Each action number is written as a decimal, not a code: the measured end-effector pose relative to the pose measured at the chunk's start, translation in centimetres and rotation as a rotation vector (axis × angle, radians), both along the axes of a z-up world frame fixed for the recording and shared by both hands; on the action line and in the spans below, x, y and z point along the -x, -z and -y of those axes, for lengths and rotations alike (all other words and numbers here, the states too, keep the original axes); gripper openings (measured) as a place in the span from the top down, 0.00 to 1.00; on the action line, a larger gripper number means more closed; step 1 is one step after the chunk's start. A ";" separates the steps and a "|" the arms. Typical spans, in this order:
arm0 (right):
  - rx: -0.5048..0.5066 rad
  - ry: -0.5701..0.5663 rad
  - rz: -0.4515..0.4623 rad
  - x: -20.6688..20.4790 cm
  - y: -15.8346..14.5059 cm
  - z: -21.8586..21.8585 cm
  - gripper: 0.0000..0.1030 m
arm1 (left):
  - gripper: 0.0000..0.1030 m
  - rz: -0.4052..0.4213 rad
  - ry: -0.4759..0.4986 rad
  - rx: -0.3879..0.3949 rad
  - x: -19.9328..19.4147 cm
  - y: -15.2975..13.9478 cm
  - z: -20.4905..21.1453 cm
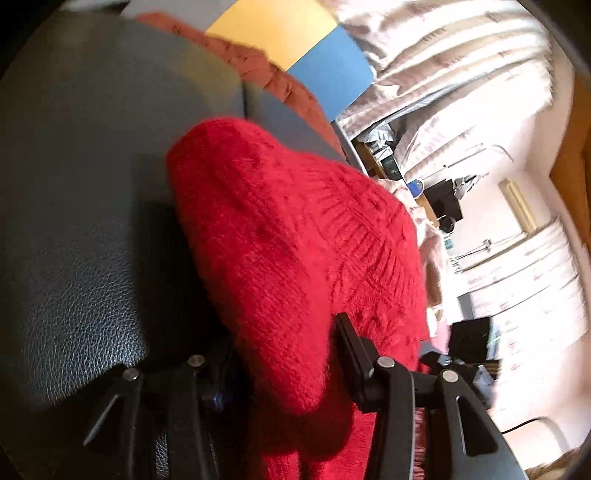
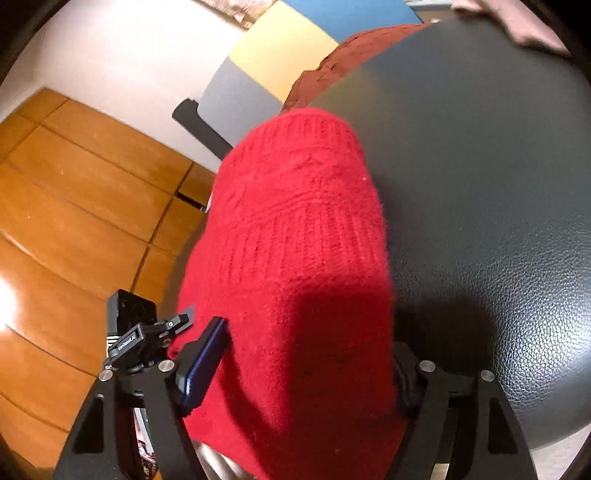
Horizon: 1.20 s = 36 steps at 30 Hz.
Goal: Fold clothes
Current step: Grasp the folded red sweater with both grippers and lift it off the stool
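A red knit sweater (image 1: 288, 236) lies folded in a thick bundle on a dark leather surface (image 1: 81, 229). In the left wrist view its near end bulges up between the fingers of my left gripper (image 1: 284, 343). The right finger (image 1: 351, 347) presses into the knit, the other is buried under the wool, and the gripper is shut on the sweater. The right wrist view has the same sweater (image 2: 295, 229) running away from my right gripper (image 2: 310, 339). Its jaws stand wide on either side of the bundle, and the blue-padded left finger (image 2: 207, 362) sits at the sweater's edge without squeezing it.
A rust-brown knit garment (image 2: 351, 62) lies at the far edge of the leather surface (image 2: 498, 192). Behind it are yellow, blue and grey panels (image 2: 273, 62). Wooden floor (image 2: 74, 192) drops away on the left. A pink cloth (image 2: 517, 26) sits far right. Curtains (image 1: 461, 59) hang beyond.
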State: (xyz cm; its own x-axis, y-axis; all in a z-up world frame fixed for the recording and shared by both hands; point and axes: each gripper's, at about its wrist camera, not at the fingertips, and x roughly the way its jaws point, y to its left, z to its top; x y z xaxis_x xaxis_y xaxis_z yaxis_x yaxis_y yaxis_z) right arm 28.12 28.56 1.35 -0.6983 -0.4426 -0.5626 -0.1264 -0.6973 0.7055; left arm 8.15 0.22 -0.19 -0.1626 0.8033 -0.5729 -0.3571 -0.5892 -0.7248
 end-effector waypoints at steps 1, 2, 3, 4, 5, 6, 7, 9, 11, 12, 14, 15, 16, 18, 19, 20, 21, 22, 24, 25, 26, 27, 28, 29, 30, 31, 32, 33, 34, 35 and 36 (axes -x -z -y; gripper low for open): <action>-0.019 -0.007 0.001 0.1 -0.1 0.2 0.25 | 0.54 -0.018 -0.003 0.010 -0.4 -0.1 -0.2; -0.033 -0.005 0.001 0.0 -0.2 0.4 0.26 | 0.56 -0.030 -0.002 0.019 -0.6 -0.2 -0.4; -0.045 0.004 0.000 -0.2 -0.2 0.5 0.30 | 0.56 -0.026 0.013 0.027 -0.8 -0.3 -0.7; -0.052 0.012 -0.003 -0.4 -0.2 0.7 0.37 | 0.59 -0.022 0.028 0.036 -0.9 -0.4 -1.0; -0.052 0.020 -0.008 -0.6 -0.3 0.8 0.39 | 0.61 -0.025 0.040 0.047 -1.1 -0.6 -1.2; -0.050 0.030 -0.017 -0.8 -0.3 0.9 0.45 | 0.64 -0.050 0.047 0.067 -1.5 -0.8 -1.4; -0.055 0.036 -0.029 -1.0 -0.5 0.9 0.51 | 0.66 -0.074 0.051 0.084 -1.9 -1.1 -1.5; -0.081 0.038 -0.047 -1.5 -1.1 1.1 0.58 | 0.68 -0.123 0.045 0.099 -2.6 -1.7 -1.5; -0.109 0.038 -0.053 -1.7 -2.1 1.4 0.61 | 0.69 -0.138 0.025 0.090 -3.0 -2.1 -1.3; -0.123 0.038 -0.056 -1.8 -2.5 1.5 0.62 | 0.69 -0.148 0.015 0.088 -3.3 -2.4 -1.2; -0.137 0.030 -0.072 -2.0 -3.5 1.6 0.64 | 0.70 -0.173 0.009 0.077 -3.8 -3.4 -1.0; -0.141 0.025 -0.082 -2.1 -4.0 1.6 0.64 | 0.70 -0.186 0.008 0.069 -4.1 -3.9 -0.9; -0.144 0.017 -0.093 -2.3 -4.5 1.7 0.64 | 0.70 -0.199 0.007 0.061 -4.4 -4.5 -0.8; -0.141 -0.006 -0.120 -2.5 -5.6 2.0 0.65 | 0.70 -0.229 0.005 0.054 -5.1 -5.8 -0.5; -0.135 -0.014 -0.132 -2.6 -5.9 2.0 0.65 | 0.70 -0.241 0.002 0.055 -5.4 -6.2 -0.2; -0.124 -0.024 -0.146 -2.7 -6.3 2.1 0.65 | 0.70 -0.254 -0.001 0.057 -5.7 -6.7 0.1; -0.115 -0.038 -0.162 -2.7 -6.7 2.5 0.65 | 0.70 -0.262 -0.005 0.057 -6.0 -7.2 0.4; -0.112 -0.052 -0.174 -2.6 -7.1 2.9 0.65 | 0.70 -0.262 -0.014 0.052 -6.2 -7.5 0.7; -0.113 -0.084 -0.198 -2.8 -8.0 3.9 0.66 | 0.70 -0.263 -0.037 0.039 -6.6 -8.1 1.8; -0.112 -0.101 -0.211 -2.3 -8.6 4.6 0.66 | 0.70 -0.263 -0.050 0.032 -6.8 -8.3 2.5; -0.107 -0.118 -0.225 -1.2 -9.1 5.4 0.66 | 0.70 -0.264 -0.064 0.025 -7.1 -8.6 3.2; -0.102 -0.133 -0.237 -0.5 -9.7 6.1 0.67 | 0.70 -0.265 -0.078 0.018 -7.3 -9.0 3.9; -0.097 -0.147 -0.247 -0.1 -10.2 6.7 0.67 | 0.70 -0.270 -0.094 0.013 -7.5 -9.4 4.7; -0.092 -0.164 -0.259 0.1 -10.7 7.3 0.67 | 0.70 -0.277 -0.112 0.009 -7.7 -9.9 5.5; -0.084 -0.185 -0.274 0.4 -11.4 8.1 0.67 | 0.70 -0.290 -0.134 0.006 -7.8 -10.5 6.3; -0.078 -0.211 -0.291 0.7 -12.2 8.9 0.67 | 0.70 -0.303 -0.158 0.003 -8.0 -11.2 7.3; -0.074 -0.241 -0.310 1.3 -13.0 9.9 0.67 | 0.70 -0.319 -0.184 0.002 -8.3 -12.0 8.5; -0.070 -0.271 -0.329 1.8 -13.8 11.0 0.68 | 0.70 -0.339 -0.213 0.004 -8.6 -13.0 9.8; -0.068 -0.303 -0.350 2.3 -14.6 12.1 0.68 | 0.70 -0.358 -0.241 0.005 -9.0 -13.9 11.1; -0.070 -0.345 -0.379 3.1 -15.8 13.7 0.68 | 0.70 -0.380 -0.272 0.008 -9.3 -14.9 12.6; -0.068 -0.392 -0.410 3.9 -17.0 15.4 0.68 | 0.70 -0.407 -0.310 0.013 -9.8 -16.1 14.3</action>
State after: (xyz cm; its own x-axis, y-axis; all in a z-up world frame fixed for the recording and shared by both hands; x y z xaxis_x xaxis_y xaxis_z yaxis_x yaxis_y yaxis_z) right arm 24.19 13.13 18.36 -0.6565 -0.6848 -0.3163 0.4255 -0.6825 0.5943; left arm 17.91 -14.10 15.90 -0.6041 0.6753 -0.4231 -0.4157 -0.7200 -0.5557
